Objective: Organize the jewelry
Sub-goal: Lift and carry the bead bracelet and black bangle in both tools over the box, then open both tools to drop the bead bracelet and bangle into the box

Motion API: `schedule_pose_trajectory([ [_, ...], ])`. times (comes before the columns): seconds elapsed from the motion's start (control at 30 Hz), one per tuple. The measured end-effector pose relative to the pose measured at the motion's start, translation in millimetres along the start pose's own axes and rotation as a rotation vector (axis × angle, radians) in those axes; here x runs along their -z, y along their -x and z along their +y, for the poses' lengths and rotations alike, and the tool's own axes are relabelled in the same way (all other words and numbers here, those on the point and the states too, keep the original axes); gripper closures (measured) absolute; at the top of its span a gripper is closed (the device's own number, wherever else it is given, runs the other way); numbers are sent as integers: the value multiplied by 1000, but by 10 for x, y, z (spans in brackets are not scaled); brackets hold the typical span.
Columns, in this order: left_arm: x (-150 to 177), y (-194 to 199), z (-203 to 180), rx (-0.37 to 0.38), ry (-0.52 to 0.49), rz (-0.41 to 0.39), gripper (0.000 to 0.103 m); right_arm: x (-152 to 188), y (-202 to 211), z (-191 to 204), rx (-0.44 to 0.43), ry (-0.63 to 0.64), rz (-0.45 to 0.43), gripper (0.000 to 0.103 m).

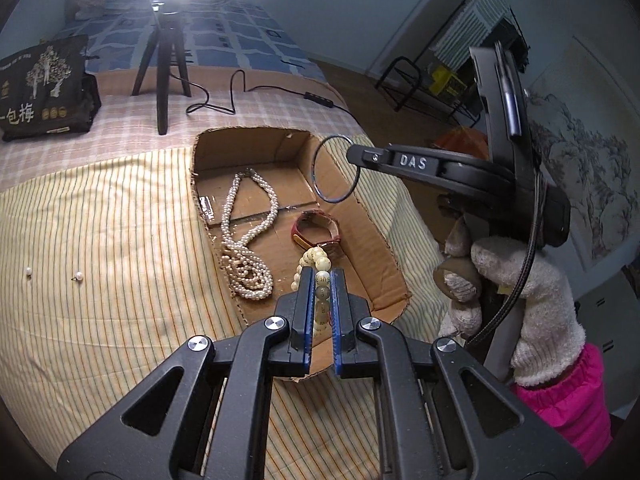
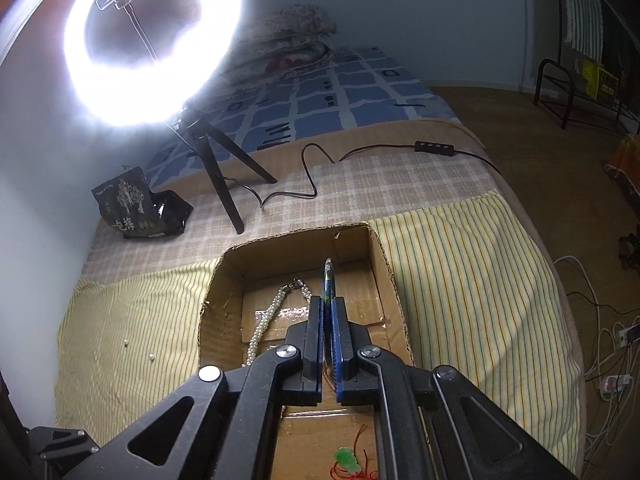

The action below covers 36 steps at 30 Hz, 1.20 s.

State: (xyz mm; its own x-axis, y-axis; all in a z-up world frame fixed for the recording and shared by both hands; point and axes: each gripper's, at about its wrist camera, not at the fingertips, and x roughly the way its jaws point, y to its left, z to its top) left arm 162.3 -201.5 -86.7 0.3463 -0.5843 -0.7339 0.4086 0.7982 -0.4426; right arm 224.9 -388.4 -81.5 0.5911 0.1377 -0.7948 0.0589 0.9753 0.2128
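Cardboard forms the shallow box (image 1: 372, 216) on the striped yellow cloth (image 1: 100, 240), and it holds a heaped pearl necklace (image 1: 248, 232) and a red watch (image 1: 318, 230). Two loose pearl earrings (image 1: 54, 274) lie on the cloth well to the left of the box. Beyond the box stand a ring light (image 2: 154, 40) on a tripod, its cable (image 2: 308, 184) trailing across the checked blanket, and a black snack bag (image 1: 44, 88). A green pendant (image 2: 347, 460) on red cord lies at the box's near end.

The left gripper (image 1: 322, 292) reaches over the box's near part, jaws narrowed on a cream bead bracelet (image 1: 318, 264) that runs between them and loops beyond the tips beside the watch. The right gripper (image 2: 329, 320), held by a gloved hand (image 1: 516, 304), comes in from the right above the box, jaws pinched on a thin dark bangle (image 1: 336, 170), which stands upright beyond the tips, over the box's far part.
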Motion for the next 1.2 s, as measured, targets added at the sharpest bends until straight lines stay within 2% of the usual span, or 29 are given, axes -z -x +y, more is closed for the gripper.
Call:
schedule_pose_trajectory([
  [0.4, 41, -71, -117, -50, -50, 4, 98, 10, -38, -16, -5, 2, 9, 99],
  [0.47, 38, -62, -108, -60, -53, 0, 98, 8, -27, 2, -3, 4, 3, 79],
  [0.5, 36, -63, -108, -68, -58, 2, 97, 8, -22, 5, 2, 4, -3, 66],
  [0.53, 38, -66, -109, -75, -65, 4, 94, 6, -19, 8, 10, 2, -9, 58],
  [0.57, 41, -66, -113, -85, -73, 2, 75, -3, -21, 12, 9, 2, -9, 54],
  [0.6, 47, -61, -114, -100, -79, -4, 53, -7, -26, 15, 7, 2, -9, 41],
  [0.63, 54, -47, -112, -114, -82, -18, 48, -12, -23, 17, 5, 0, -11, 31],
  [0.73, 55, -46, -105, -143, -94, -23, 45, -21, 7, 25, 18, -7, -38, 14],
  [0.8, 56, -47, -92, -155, -93, -24, 35, -33, 23, 38, 33, 0, -48, 8],
  [0.93, 48, -56, -69, -174, -89, -18, 34, -42, 49, 69, 48, 13, -69, 0],
  [1.2, 73, -43, -68, -187, -102, -18, 34, -33, 51, 86, 50, 22, -64, 0],
])
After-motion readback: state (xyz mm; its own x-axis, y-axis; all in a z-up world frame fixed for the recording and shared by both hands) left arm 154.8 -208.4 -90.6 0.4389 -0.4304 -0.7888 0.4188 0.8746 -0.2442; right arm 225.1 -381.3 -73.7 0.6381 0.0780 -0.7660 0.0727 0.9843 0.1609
